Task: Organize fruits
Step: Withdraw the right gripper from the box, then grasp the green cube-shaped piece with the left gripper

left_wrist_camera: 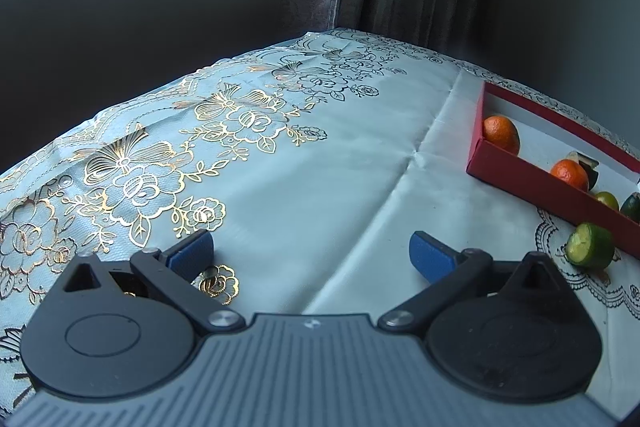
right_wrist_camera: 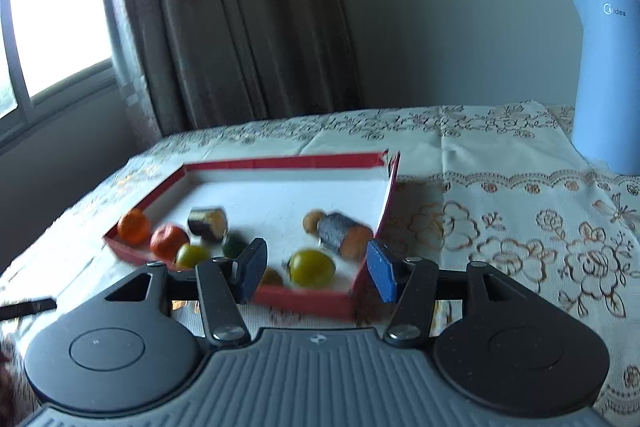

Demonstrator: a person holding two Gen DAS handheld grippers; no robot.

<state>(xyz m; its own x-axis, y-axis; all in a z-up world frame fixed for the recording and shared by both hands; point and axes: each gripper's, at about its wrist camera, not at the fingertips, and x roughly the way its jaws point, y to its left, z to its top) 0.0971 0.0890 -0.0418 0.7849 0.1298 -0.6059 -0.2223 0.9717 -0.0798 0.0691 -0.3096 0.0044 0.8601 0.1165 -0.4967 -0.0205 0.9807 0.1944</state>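
Note:
A shallow red tray (right_wrist_camera: 304, 301) with a white floor lies on the flowered tablecloth. In it are two oranges (right_wrist_camera: 134, 225) (right_wrist_camera: 169, 241), a yellow-green round fruit (right_wrist_camera: 312, 267), smaller green fruits (right_wrist_camera: 192, 255) and two dark-skinned cut pieces (right_wrist_camera: 208, 223) (right_wrist_camera: 344, 235). My right gripper (right_wrist_camera: 318, 263) hovers open just before the tray's near wall, with no fruit between its blue pads. My left gripper (left_wrist_camera: 312, 247) is open over bare cloth, left of the tray (left_wrist_camera: 540, 187). A halved green lime (left_wrist_camera: 590, 250) lies outside the tray, close to the left gripper's right finger.
A tall light-blue kettle (right_wrist_camera: 604, 79) stands at the back right of the table. Brown curtains (right_wrist_camera: 248, 27) and a window (right_wrist_camera: 52, 7) are behind the table. The table's left edge (left_wrist_camera: 100, 115) drops off near the left gripper.

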